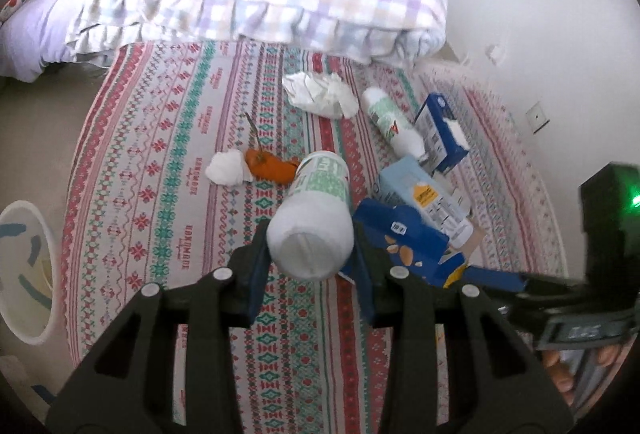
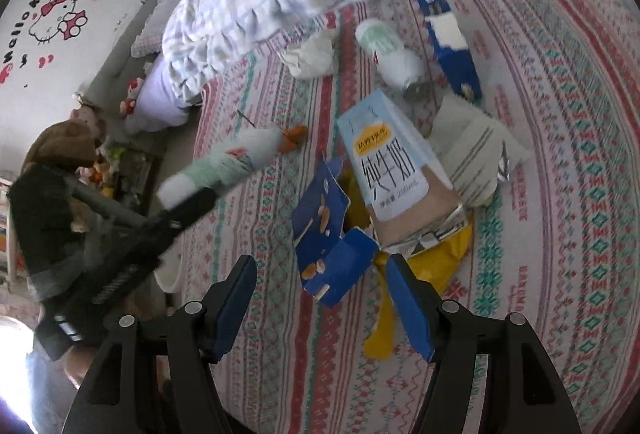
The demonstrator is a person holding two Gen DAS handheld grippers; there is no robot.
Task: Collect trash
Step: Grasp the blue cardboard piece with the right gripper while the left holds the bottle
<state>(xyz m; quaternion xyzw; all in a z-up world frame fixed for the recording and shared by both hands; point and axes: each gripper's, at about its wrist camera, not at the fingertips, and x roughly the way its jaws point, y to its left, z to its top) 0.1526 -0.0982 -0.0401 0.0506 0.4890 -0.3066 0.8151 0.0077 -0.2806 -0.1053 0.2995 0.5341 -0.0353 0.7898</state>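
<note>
Left wrist view, tongs: left tongs (image 1: 311, 254) at lower centre clamp a white bottle (image 1: 312, 222), lifted off the bed (image 1: 168, 162).
Bin: a white basket (image 1: 24, 266) shows at the left edge; I judge it the drop point.
Left on the bed: one more bottle (image 1: 390, 124), two tissue wads (image 1: 320, 94), one orange peel (image 1: 272, 166), three cartons right of centre.
Right wrist view, tongs: right tongs (image 2: 322, 298) stand wide apart, holding nothing, just before a torn blue carton (image 2: 332, 234).
Counted: one milk carton (image 2: 392, 170), one yellow wrapper (image 2: 436, 266), one grey flattened box (image 2: 472, 150).
Progress: early; one item in hand, most litter uncollected.
</note>
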